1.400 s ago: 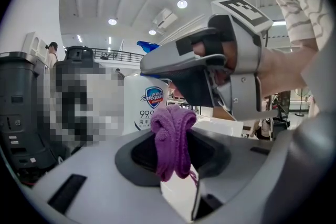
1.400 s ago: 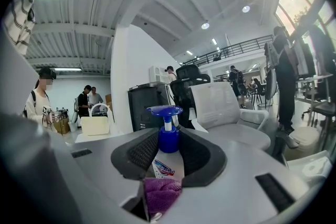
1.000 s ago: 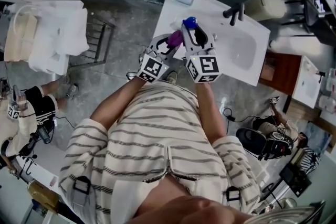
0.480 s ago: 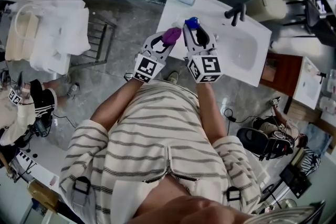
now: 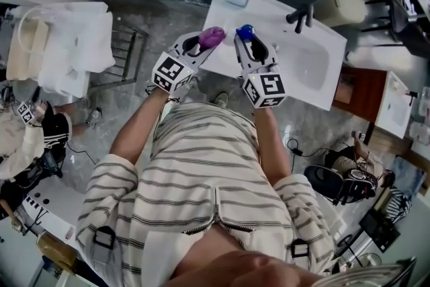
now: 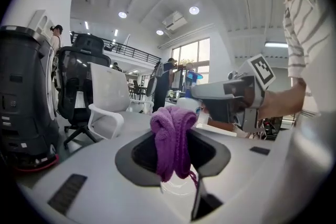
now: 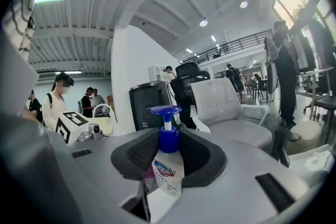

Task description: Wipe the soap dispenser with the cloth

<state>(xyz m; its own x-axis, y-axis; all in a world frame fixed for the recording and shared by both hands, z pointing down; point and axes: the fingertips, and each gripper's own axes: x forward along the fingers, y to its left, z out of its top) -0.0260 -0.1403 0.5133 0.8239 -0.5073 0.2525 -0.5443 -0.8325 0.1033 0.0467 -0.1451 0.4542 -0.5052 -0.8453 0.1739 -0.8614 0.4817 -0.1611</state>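
Pulling off to the left, the left gripper now carries the purple cloth clear of the soap dispenser. A second ago the cloth sat right against the bottle; now a gap shows between them. The left jaws pinch the bunched cloth, which hangs folded over their front. The right gripper has not shifted: its jaws stay clamped on the dispenser's sides just below the blue pump, holding it roughly upright over the near left part of the white washbasin. This looks like the end of one wiping stroke. Either the cloth comes back for another face of the bottle, or the wiping is finishing.
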